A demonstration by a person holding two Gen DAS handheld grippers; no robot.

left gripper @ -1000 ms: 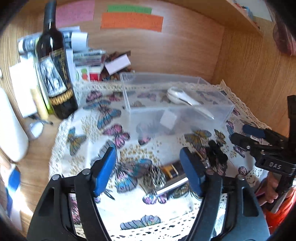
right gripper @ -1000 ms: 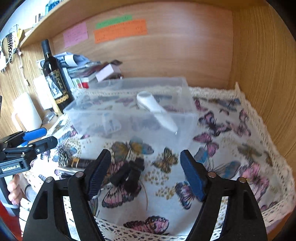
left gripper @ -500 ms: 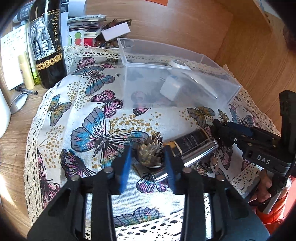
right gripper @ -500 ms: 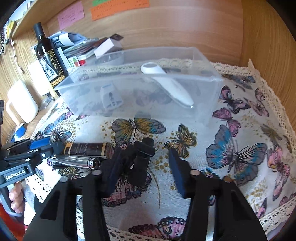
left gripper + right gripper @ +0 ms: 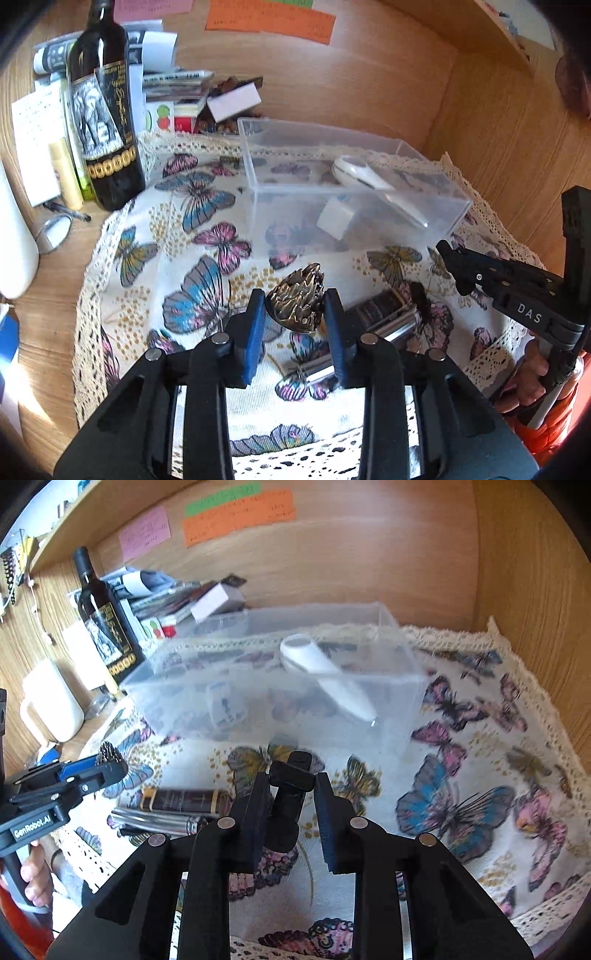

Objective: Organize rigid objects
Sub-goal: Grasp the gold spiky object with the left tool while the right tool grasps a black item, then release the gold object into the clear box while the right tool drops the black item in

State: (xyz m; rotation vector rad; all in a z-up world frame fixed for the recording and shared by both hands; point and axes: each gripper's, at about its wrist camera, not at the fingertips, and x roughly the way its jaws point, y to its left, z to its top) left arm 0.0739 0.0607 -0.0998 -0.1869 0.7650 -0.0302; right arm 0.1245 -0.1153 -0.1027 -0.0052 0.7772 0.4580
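Note:
My left gripper is shut on a bronze spiky cone ornament and holds it just above the butterfly cloth. My right gripper is shut on a black plastic clip-like part, lifted off the cloth. A clear plastic box stands behind, holding a white handheld device and a white plug adapter. A dark tube with gold bands and a silver tube lie on the cloth between the grippers.
A wine bottle, stacked papers and small boxes crowd the back left. A white jug stands at the left. Wooden walls close the back and right side. A small mirror lies left of the cloth.
Both grippers went from wide open to shut. The left closed on the bronze ornament and raised it; the right closed on the black part and raised it.

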